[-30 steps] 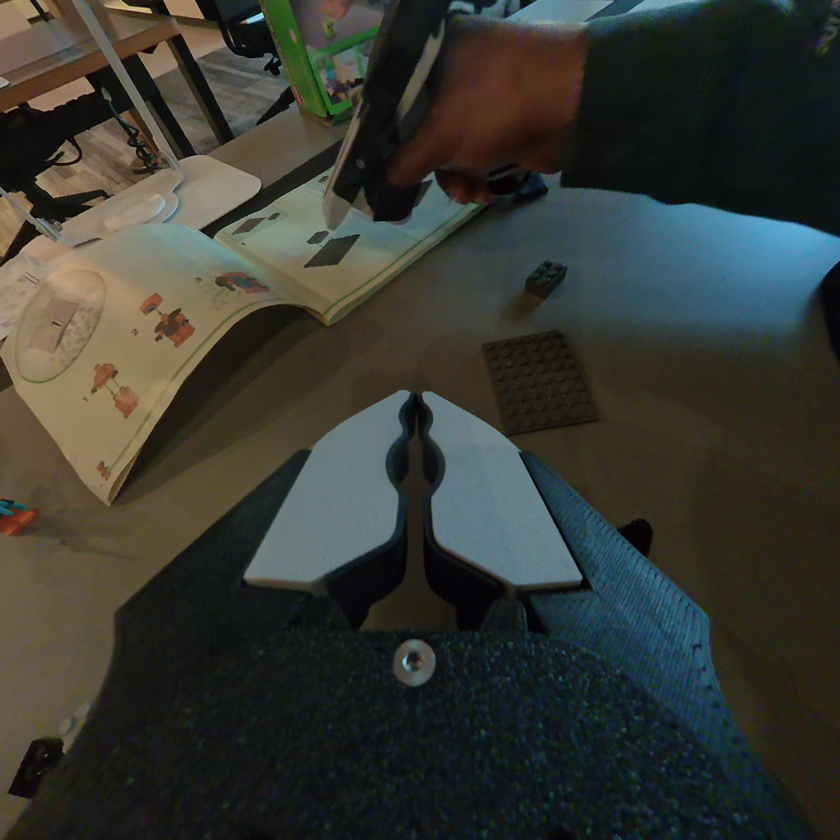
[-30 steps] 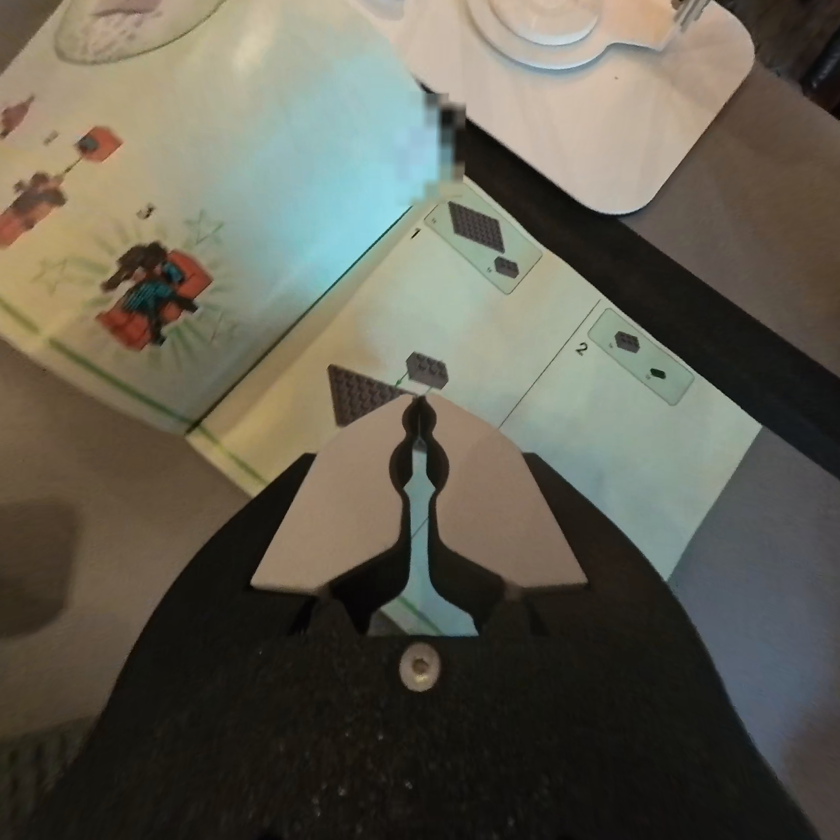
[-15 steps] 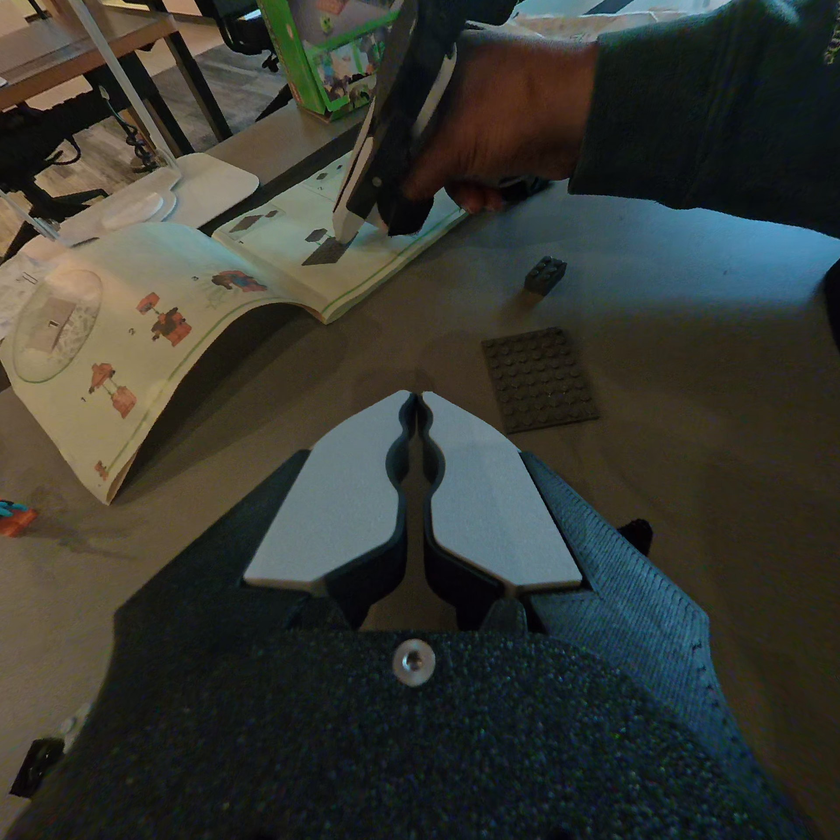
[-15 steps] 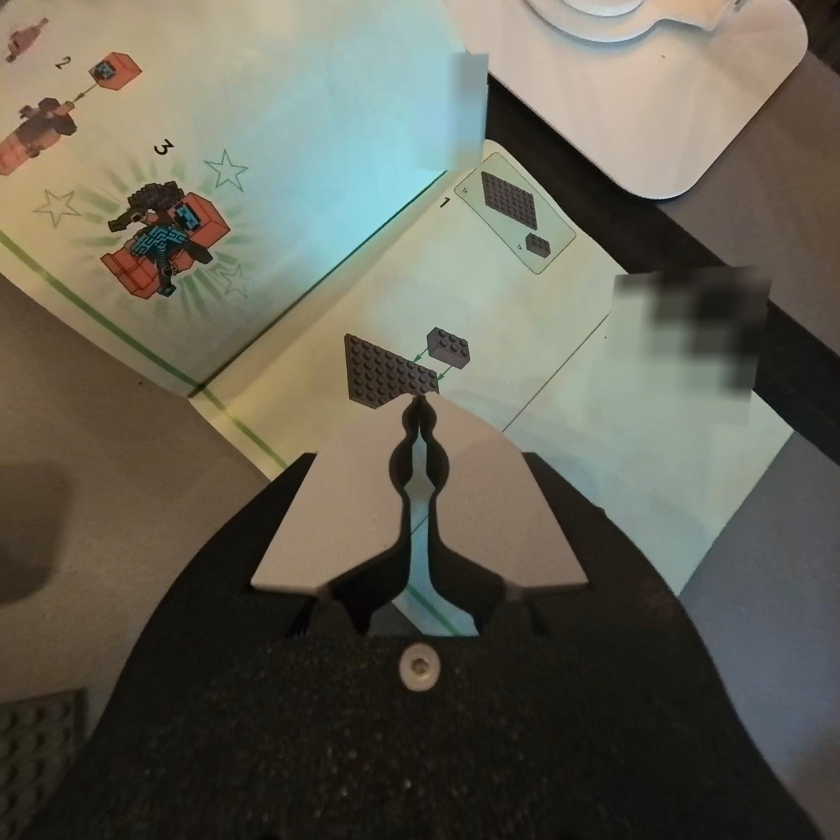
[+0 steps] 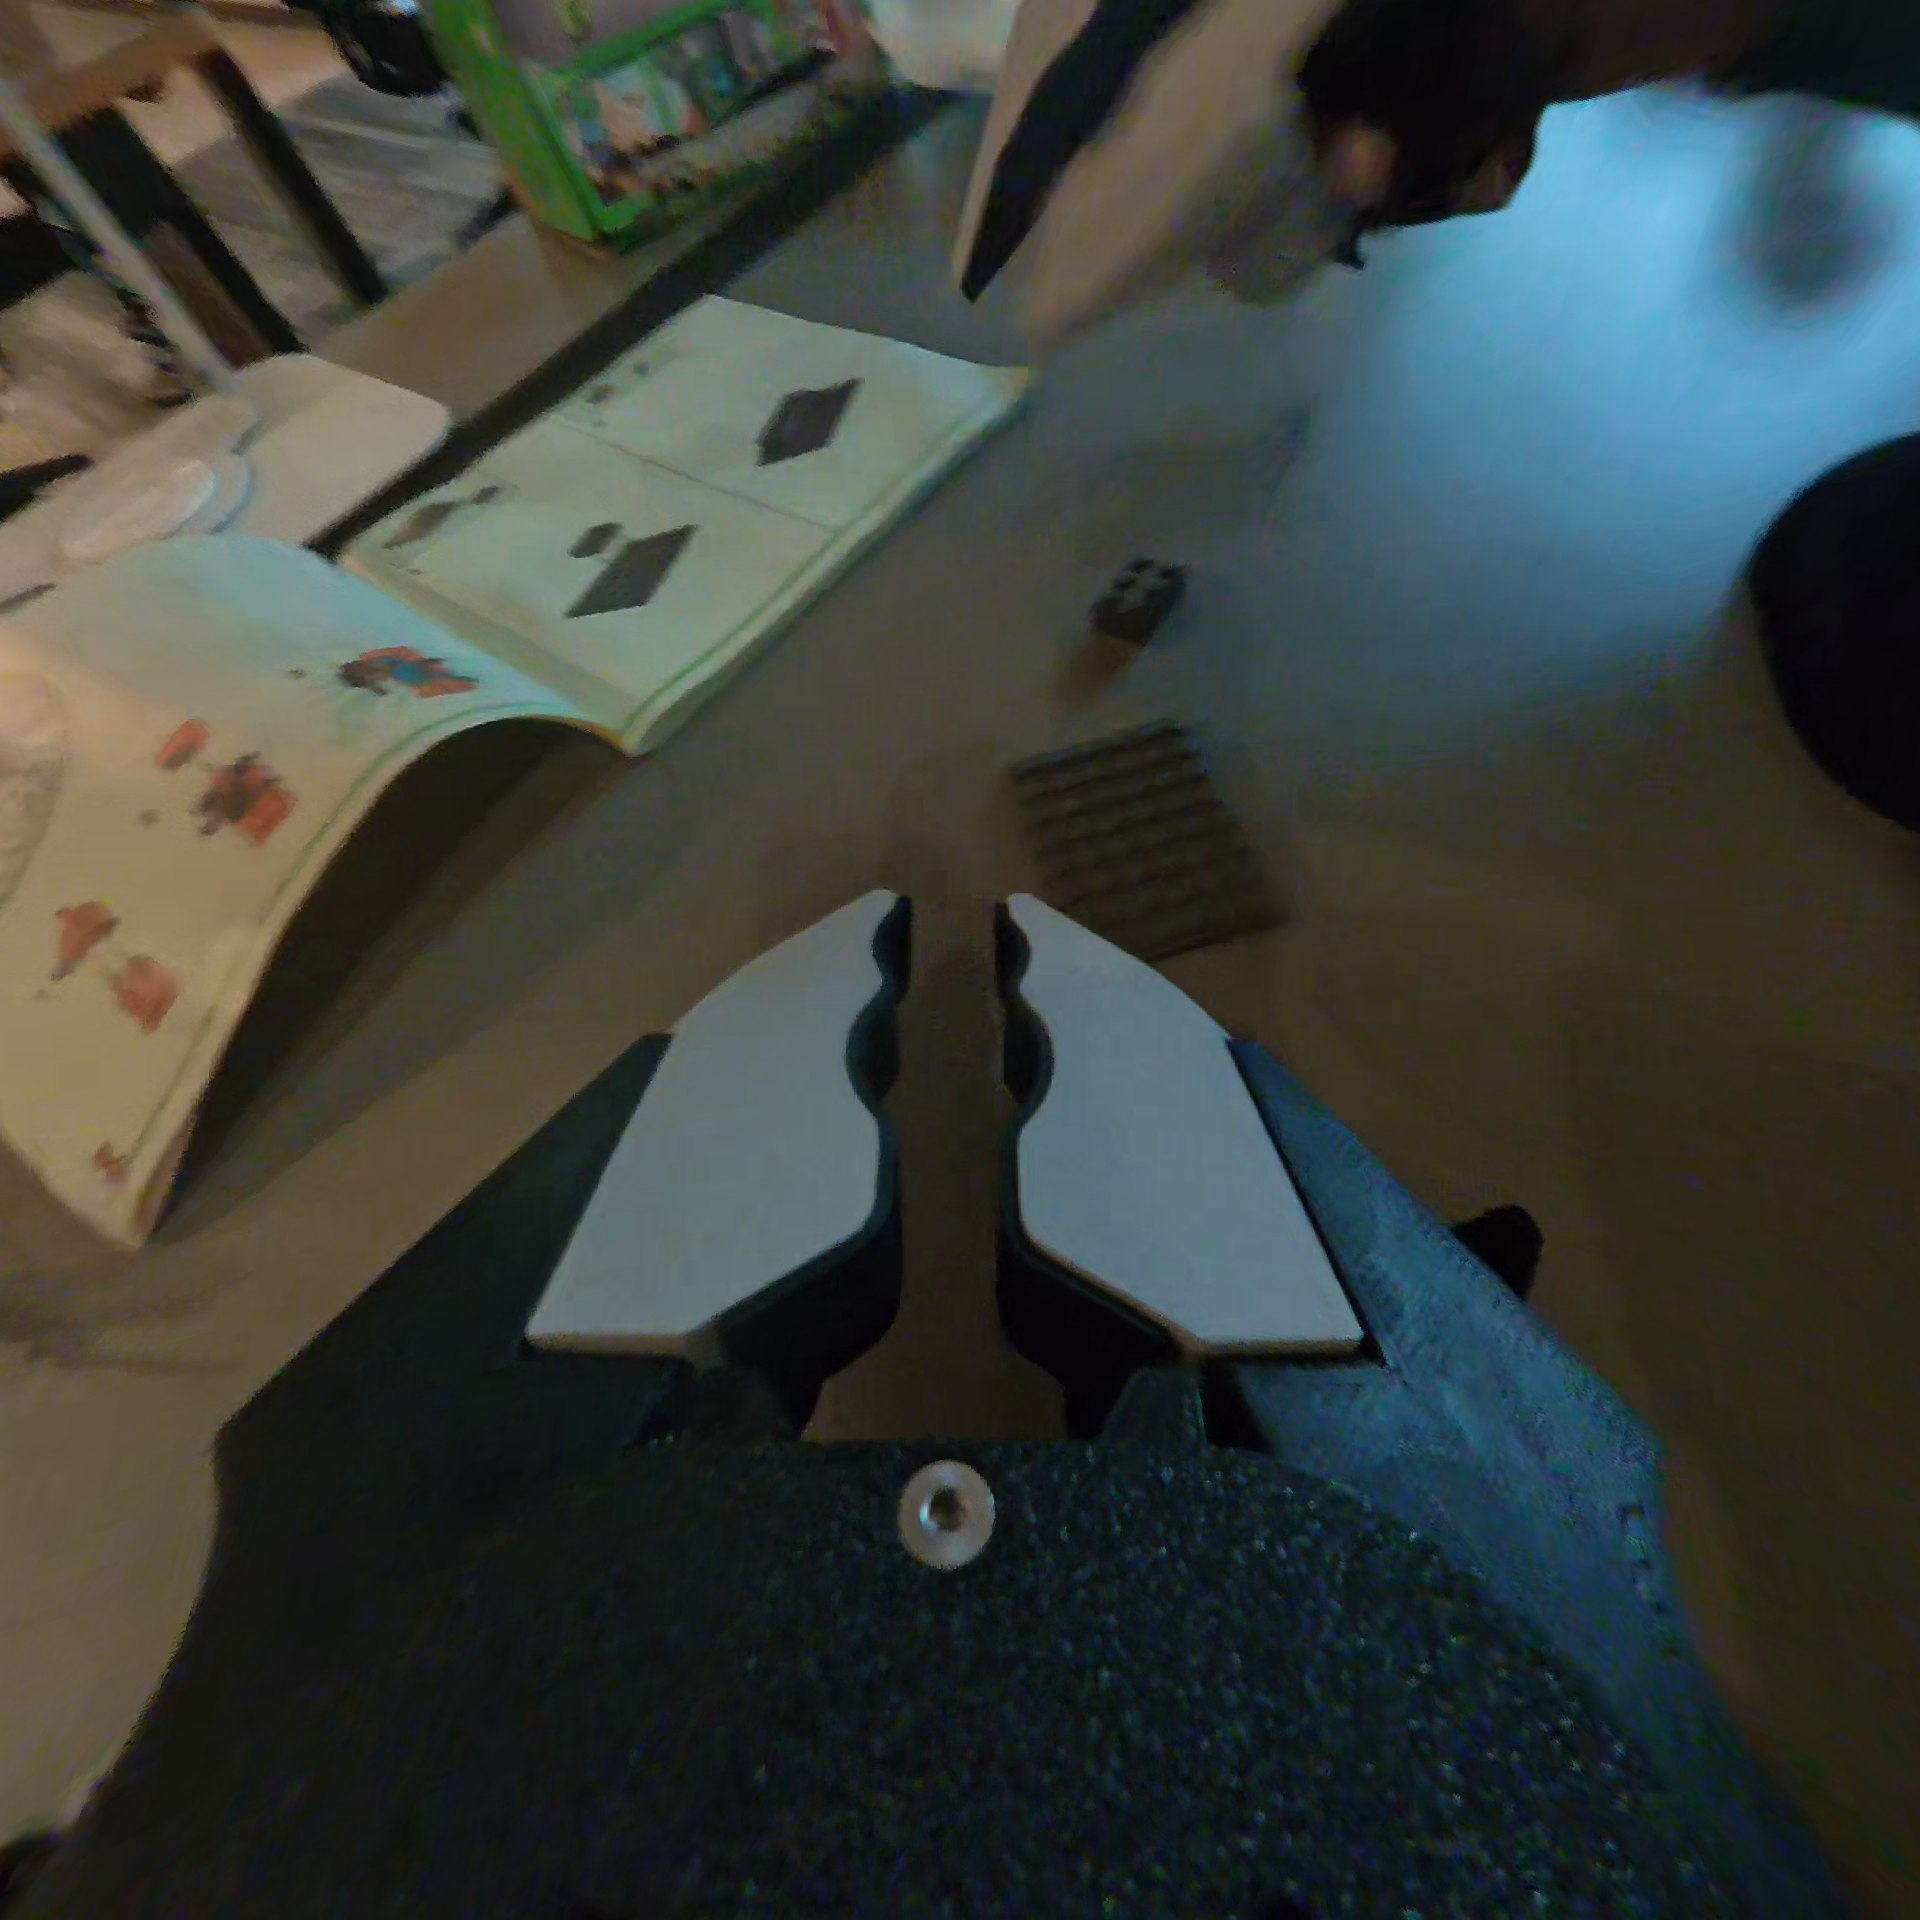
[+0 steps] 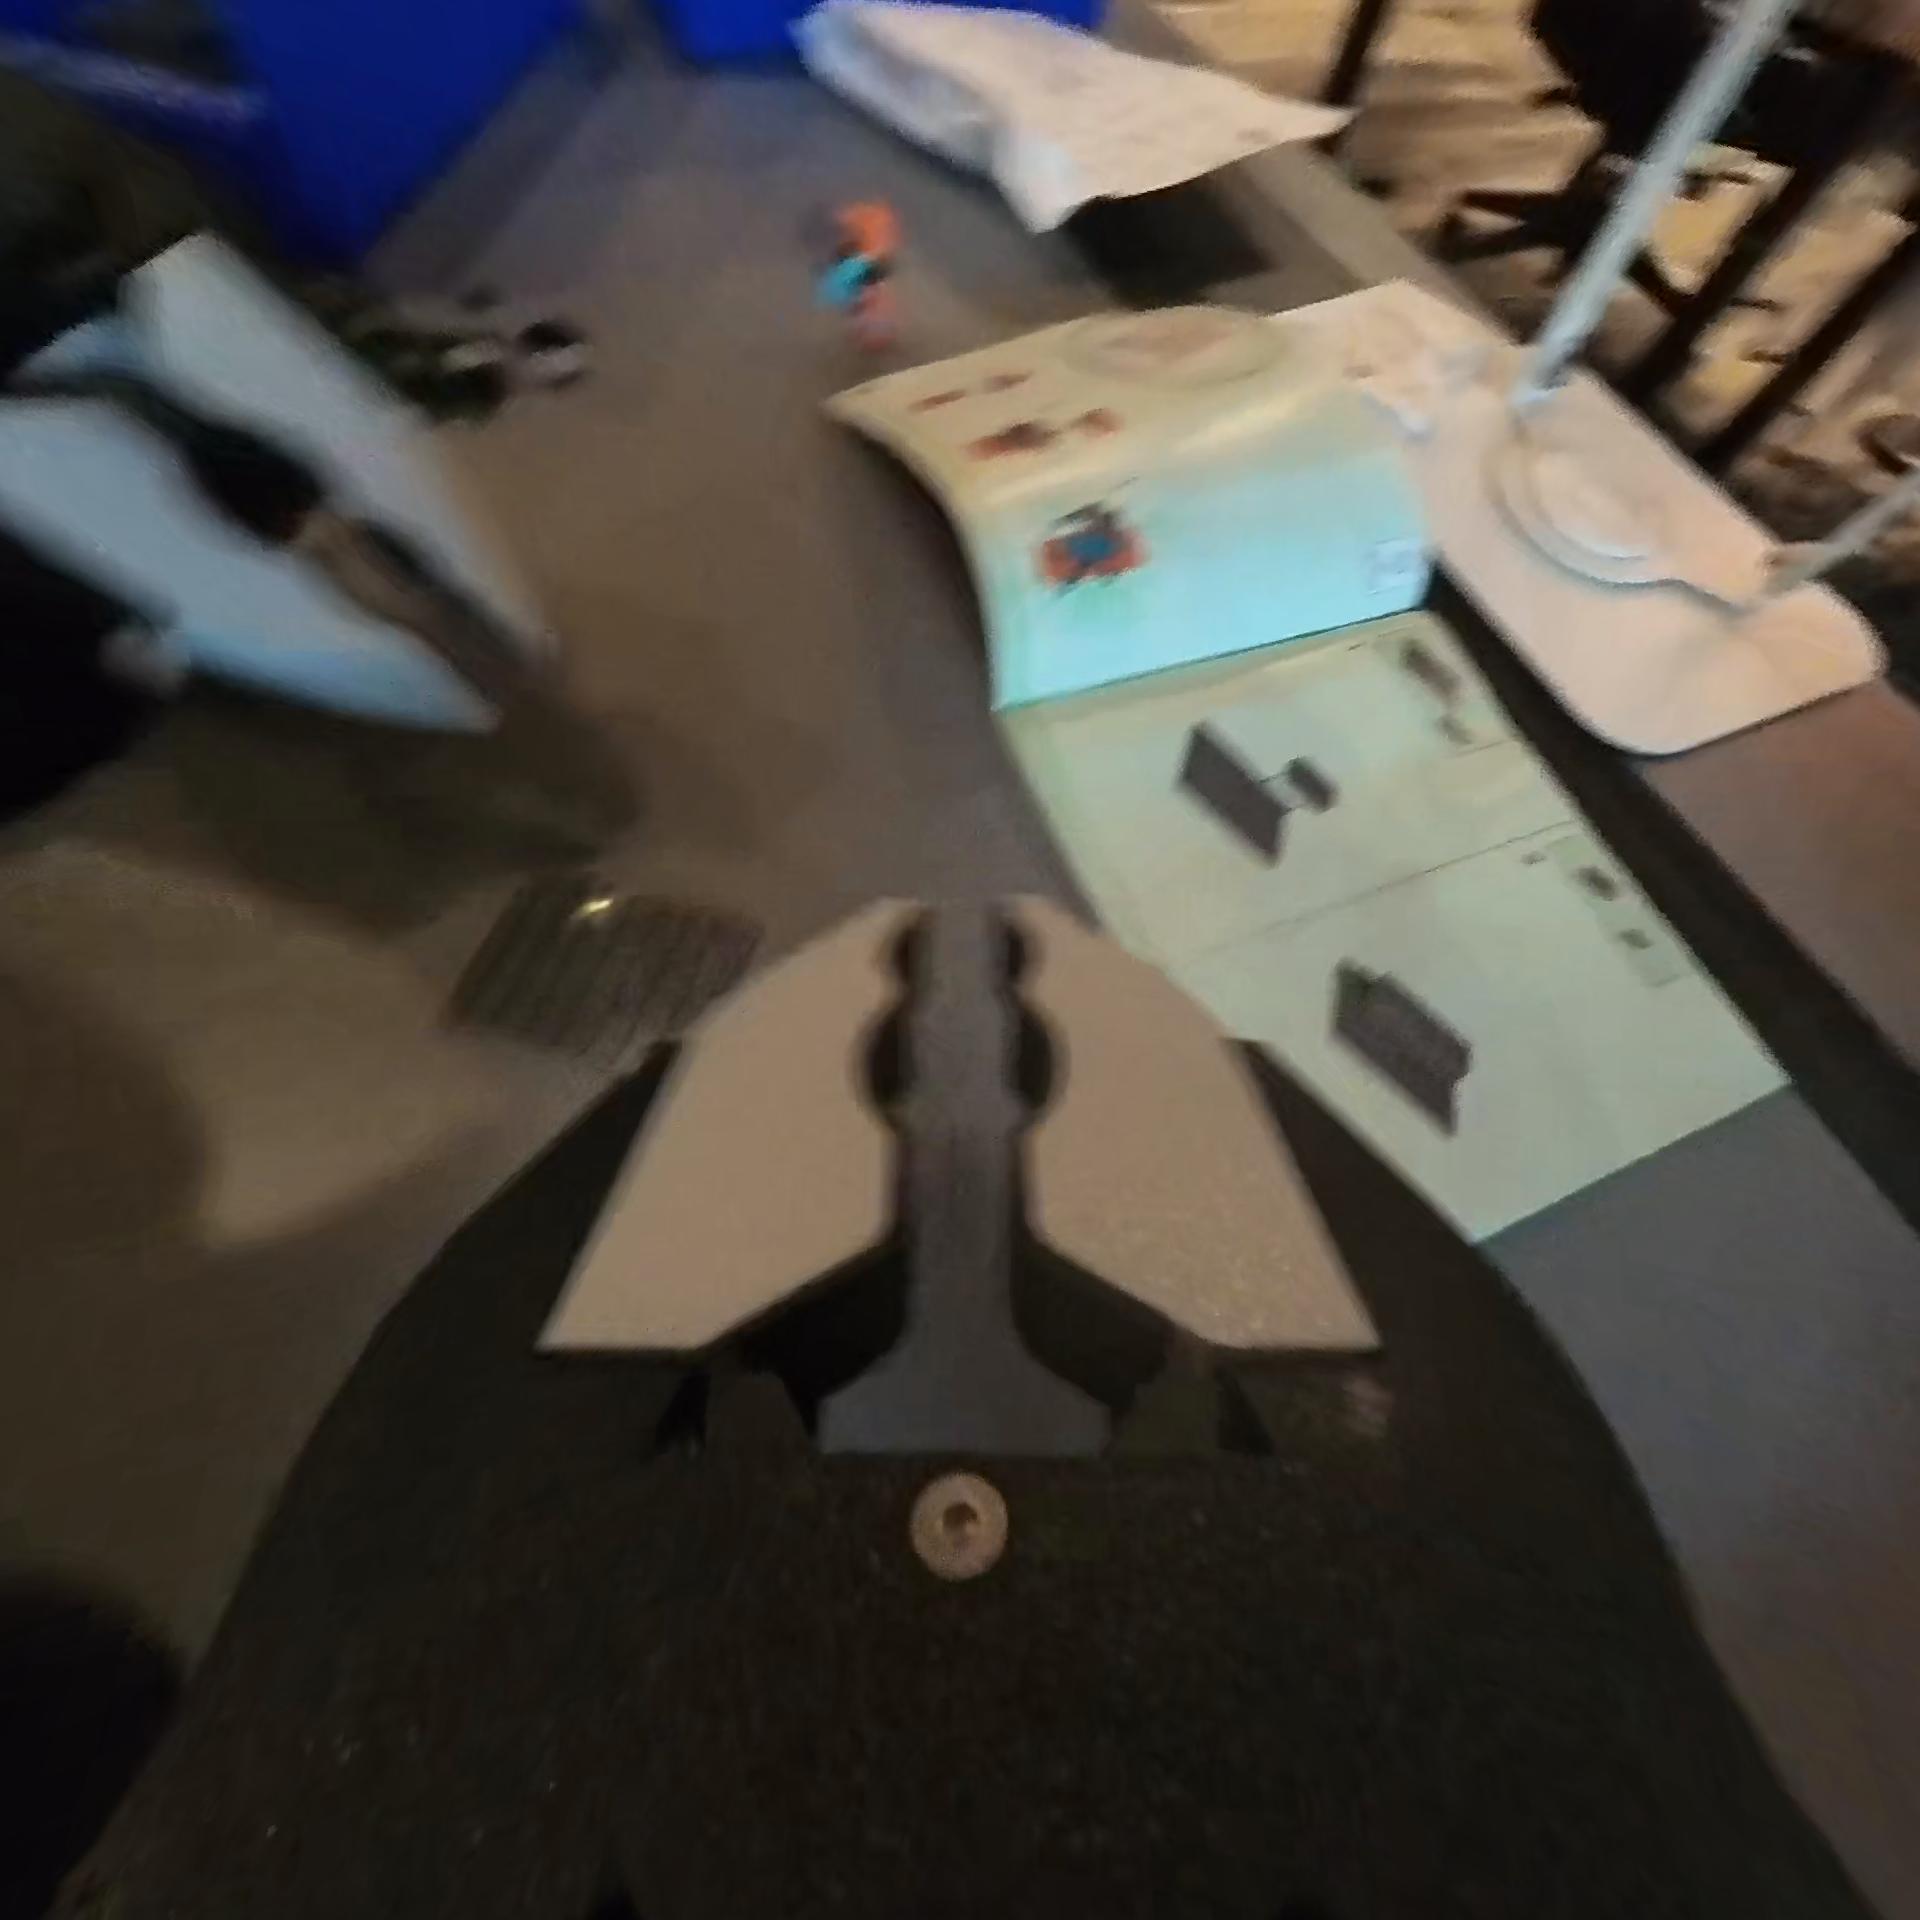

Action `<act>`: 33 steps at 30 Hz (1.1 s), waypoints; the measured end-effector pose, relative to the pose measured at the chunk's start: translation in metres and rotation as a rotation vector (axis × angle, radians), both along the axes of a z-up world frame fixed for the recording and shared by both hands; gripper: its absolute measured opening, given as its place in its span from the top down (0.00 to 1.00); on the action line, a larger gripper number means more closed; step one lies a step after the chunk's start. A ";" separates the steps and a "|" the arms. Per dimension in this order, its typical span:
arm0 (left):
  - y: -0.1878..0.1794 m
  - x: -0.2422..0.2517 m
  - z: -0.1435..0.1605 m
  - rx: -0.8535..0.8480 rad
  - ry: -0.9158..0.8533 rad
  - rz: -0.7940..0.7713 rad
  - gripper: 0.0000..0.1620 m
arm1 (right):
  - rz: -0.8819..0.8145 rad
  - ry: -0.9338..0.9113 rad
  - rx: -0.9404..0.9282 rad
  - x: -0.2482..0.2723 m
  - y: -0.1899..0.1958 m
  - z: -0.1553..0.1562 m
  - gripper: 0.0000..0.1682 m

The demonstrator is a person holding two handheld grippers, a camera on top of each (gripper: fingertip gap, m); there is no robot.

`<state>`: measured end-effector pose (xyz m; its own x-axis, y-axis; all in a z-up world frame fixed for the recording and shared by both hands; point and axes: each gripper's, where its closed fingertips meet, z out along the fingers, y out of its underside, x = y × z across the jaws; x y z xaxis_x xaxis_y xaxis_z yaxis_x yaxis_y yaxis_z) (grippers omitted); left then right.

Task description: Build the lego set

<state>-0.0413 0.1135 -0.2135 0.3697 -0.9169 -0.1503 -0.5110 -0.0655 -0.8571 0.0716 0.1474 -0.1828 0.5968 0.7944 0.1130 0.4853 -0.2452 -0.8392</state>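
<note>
A dark grey studded plate (image 5: 1143, 836) lies flat on the table, just ahead and right of my left gripper (image 5: 953, 906), which is open and empty. A small dark grey brick (image 5: 1141, 597) sits beyond the plate. The plate also shows in the right wrist view (image 6: 608, 964), left of my right gripper (image 6: 963, 914), which is open and empty above the table beside the open instruction booklet (image 6: 1299, 831). In the left wrist view the right gripper (image 5: 1013, 192) is raised and blurred at the top. The left gripper shows blurred in the right wrist view (image 6: 270, 540).
The open booklet (image 5: 436, 644) lies at the left, one page arched up. A green box (image 5: 623, 114) stands at the back. A white lamp base (image 6: 1621, 582) sits past the booklet. A small orange and blue figure (image 6: 862, 260) and a white bag (image 6: 1049, 114) lie farther off. The grippers' ends are close to 12 cm from one another. From the right gripper's tips to the small dark grey brick (image 5: 1141, 597) is close to 8 cm.
My right gripper has lifted off the booklet, swung back over the table and opened. My left gripper has opened from shut. Both views are now blurred by motion.
</note>
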 end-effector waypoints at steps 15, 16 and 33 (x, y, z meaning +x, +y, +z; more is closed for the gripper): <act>-0.026 0.037 -0.041 -0.133 0.236 -0.064 0.69 | 0.272 -0.200 -0.154 0.010 -0.030 -0.067 0.80; -0.026 0.037 -0.041 -0.146 0.236 -0.071 0.69 | 0.289 -0.206 -0.162 0.009 -0.030 -0.068 0.80; -0.031 0.030 -0.042 -0.131 0.314 -0.520 0.69 | 0.393 -0.202 -0.127 0.003 -0.046 -0.057 0.90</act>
<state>-0.0111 0.0822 -0.2555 -0.1743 -0.9832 -0.0538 -0.7305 0.1658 -0.6624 0.0746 0.1016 -0.2400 0.2231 0.9712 0.0835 0.7131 -0.1042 -0.6933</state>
